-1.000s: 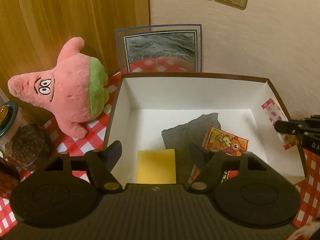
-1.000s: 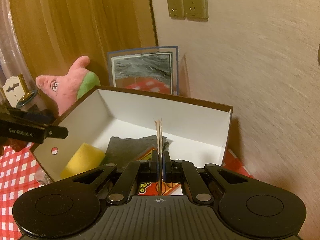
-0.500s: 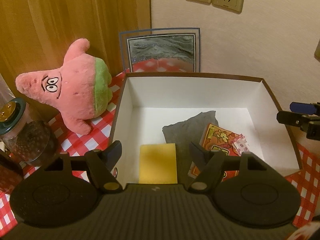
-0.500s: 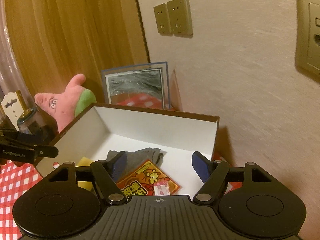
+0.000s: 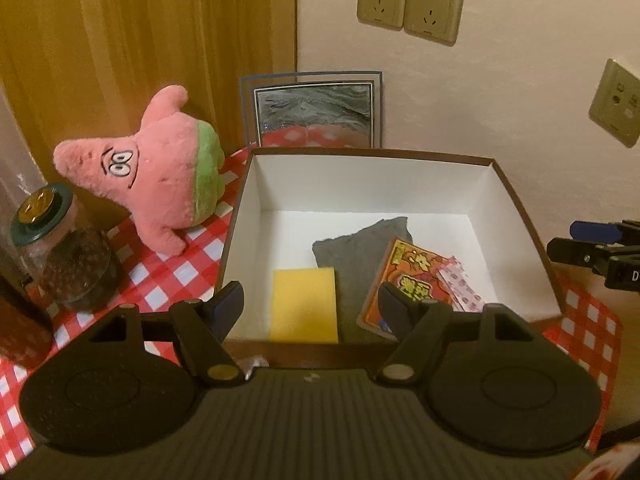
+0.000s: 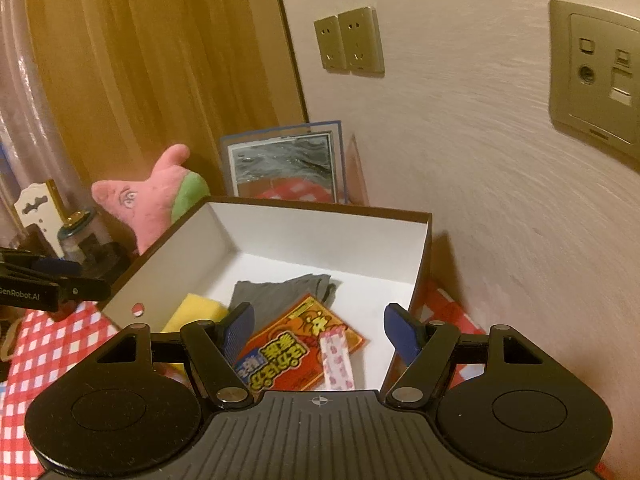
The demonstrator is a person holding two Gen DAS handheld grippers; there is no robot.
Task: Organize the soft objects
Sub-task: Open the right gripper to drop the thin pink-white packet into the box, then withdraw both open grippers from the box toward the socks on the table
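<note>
Both tools, left [image 5: 310, 306] and right [image 6: 320, 330], tilt down over the box [image 5: 520, 216], jaws wide, empty.

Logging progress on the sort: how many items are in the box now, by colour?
Yellow: 1, sponge
Grey: 1, cloth
Red-orange: 1, packet
Pink-patterned: 1, small packet
Total: 4 in the box
</note>
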